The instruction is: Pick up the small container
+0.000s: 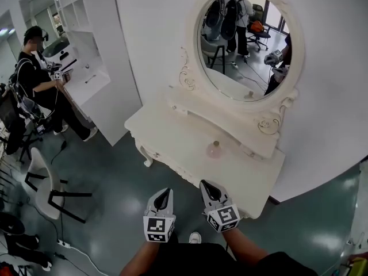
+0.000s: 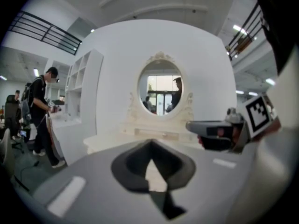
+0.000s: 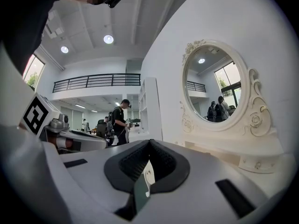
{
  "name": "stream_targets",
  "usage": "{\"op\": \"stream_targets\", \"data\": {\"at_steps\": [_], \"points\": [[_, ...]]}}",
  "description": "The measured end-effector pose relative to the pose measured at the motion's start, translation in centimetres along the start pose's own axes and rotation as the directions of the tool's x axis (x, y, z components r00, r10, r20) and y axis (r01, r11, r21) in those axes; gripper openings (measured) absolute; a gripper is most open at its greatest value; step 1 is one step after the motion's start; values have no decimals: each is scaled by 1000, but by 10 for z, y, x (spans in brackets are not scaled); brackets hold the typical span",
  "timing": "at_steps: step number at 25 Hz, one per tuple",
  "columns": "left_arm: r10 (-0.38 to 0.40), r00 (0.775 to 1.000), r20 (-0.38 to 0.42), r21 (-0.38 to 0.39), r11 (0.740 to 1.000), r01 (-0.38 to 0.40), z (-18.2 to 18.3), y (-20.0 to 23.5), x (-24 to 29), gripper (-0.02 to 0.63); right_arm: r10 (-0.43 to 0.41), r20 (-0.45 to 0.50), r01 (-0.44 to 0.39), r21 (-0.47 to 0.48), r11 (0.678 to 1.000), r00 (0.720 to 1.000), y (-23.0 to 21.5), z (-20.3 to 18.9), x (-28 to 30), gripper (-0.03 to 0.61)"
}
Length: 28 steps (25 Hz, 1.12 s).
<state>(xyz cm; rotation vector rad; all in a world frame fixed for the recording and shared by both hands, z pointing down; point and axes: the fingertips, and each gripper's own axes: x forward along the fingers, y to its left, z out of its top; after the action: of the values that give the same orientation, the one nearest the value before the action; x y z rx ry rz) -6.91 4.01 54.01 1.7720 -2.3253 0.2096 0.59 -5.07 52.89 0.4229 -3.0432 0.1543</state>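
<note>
Step in hand: approach; no grasp made yet.

Nearest: left gripper [image 1: 163, 195] and right gripper [image 1: 208, 188] hang side by side short of the dressing table's [image 1: 172, 137] front edge, over the floor [image 1: 115, 171]. Both claws are closed tight with nothing between the pads, and each gripper view shows its dark pads meeting at the tip.

Task object: the small container [image 1: 214, 149] is a pale pink, rounded piece. It stands on the table top toward the back edge, just in front of the raised shelf under the mirror [image 1: 247, 45]. It is right of the table's middle and well apart from both claws. Neither gripper view shows it clearly.

Next move, as I judge it: open one claw (the right sits more nearly in line), carry it over the front edge, and bring the jaws down either side of the container. The raised shelf behind leaves little room, so come in from the front or above. The piece looks light and round, so close gently to avoid nudging it away.

Surface: white top, otherwise bare as far as I can see, with a scalloped front edge and carved legs.

Room: teal floor and white curved wall behind the oval mirror. A pale chair [image 1: 40, 183] stands at the left. Farther off, a person [image 1: 40, 79] in dark clothes stands beside a white shelf unit [image 1: 86, 39].
</note>
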Motion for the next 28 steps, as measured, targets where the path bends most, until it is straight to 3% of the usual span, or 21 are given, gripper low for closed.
{"op": "stream_targets", "data": {"at_steps": [8,12,16,28], "points": [[-67,998,-15,2,998,67,4,37,32,6,-47,0,47,-13,999,999,-1,11,47,5],[-110,994,-20,64,992,111,7,53,49,6,-77,1,77,-6,997,997,1,11,71,5],[-176,984,-4,16,984,176,17,64,65,6,-119,-1,119,-19,993,993,1,15,88,5],[-301,952,56,26,954,300,41,104,97,6,-246,33,246,-12,969,969,7,31,113,5]]}}
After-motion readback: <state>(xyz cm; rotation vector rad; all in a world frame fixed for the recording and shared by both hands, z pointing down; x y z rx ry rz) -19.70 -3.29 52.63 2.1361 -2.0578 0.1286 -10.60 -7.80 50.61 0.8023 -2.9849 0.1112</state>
